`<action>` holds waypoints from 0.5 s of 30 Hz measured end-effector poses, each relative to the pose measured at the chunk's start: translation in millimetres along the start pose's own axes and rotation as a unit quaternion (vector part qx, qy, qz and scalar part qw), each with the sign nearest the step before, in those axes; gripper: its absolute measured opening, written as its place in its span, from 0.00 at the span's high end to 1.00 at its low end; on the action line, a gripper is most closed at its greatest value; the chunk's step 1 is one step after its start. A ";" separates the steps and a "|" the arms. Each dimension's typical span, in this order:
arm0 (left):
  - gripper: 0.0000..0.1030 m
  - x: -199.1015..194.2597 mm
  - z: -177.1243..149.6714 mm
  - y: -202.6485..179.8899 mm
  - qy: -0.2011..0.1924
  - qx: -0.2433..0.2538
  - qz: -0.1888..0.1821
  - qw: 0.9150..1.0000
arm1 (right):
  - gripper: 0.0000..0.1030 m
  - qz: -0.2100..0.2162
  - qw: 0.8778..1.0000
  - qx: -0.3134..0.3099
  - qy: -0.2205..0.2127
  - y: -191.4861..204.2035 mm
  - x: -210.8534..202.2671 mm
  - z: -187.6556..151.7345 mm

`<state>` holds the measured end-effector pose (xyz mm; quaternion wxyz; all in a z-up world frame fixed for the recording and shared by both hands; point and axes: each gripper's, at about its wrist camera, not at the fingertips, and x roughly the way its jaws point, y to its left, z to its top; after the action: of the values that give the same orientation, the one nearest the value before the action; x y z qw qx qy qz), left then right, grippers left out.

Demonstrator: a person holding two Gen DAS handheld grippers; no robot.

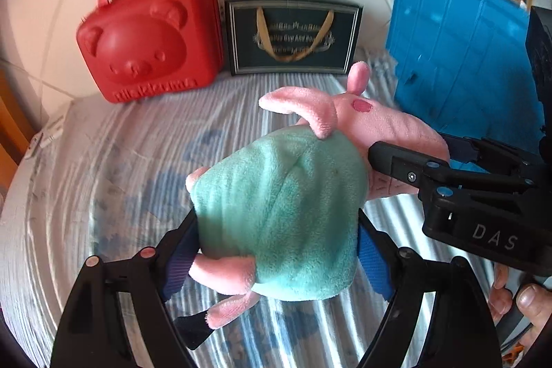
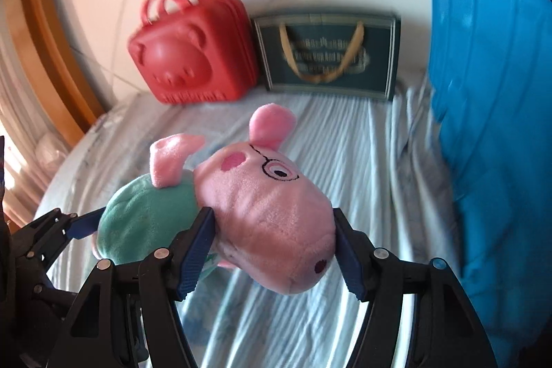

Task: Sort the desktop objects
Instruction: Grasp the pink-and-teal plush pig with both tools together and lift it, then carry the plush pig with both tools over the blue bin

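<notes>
A plush pig [image 1: 283,212] with a green body and a pink head [image 2: 269,212] hangs above the striped sheet [image 1: 103,178], gripped from both ends. In the left wrist view my left gripper [image 1: 276,250] is shut on the green body, its blue pads [image 1: 179,261] pressing into both sides. In the right wrist view my right gripper [image 2: 272,247] is shut on the pink head, its pads [image 2: 193,257] squeezing the snout. The right gripper's finger [image 1: 396,161] shows against the head at the right, and the left gripper [image 2: 69,230] shows at the body's left.
At the back stand a red bear-faced case [image 1: 148,37] and a dark green gift bag [image 1: 293,37] against a white padded wall. A blue plastic crate [image 1: 459,50] stands at the right. A person's fingers [image 1: 517,295] hold the right gripper's handle.
</notes>
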<state>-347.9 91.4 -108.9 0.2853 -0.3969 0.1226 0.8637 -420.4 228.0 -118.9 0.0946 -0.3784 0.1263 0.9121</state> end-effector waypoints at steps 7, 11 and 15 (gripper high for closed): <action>0.20 -85.4 6.3 -8.7 -0.088 0.014 0.000 0.996 | 0.36 -0.014 0.996 -0.021 -0.081 29.5 -92.6 12.2; 0.20 -132.1 8.5 -18.2 -0.135 0.030 -0.011 0.990 | 0.36 -0.030 0.992 -0.024 -0.123 42.1 -144.1 11.7; 0.20 -166.5 12.1 -34.6 -0.171 0.049 -0.027 0.984 | 0.36 -0.059 0.986 -0.015 -0.156 44.9 -192.0 9.4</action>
<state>-248.0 58.8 25.3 0.3446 -0.2319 0.1035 0.9038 -305.2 173.3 31.8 0.1607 -0.2394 0.0735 0.9547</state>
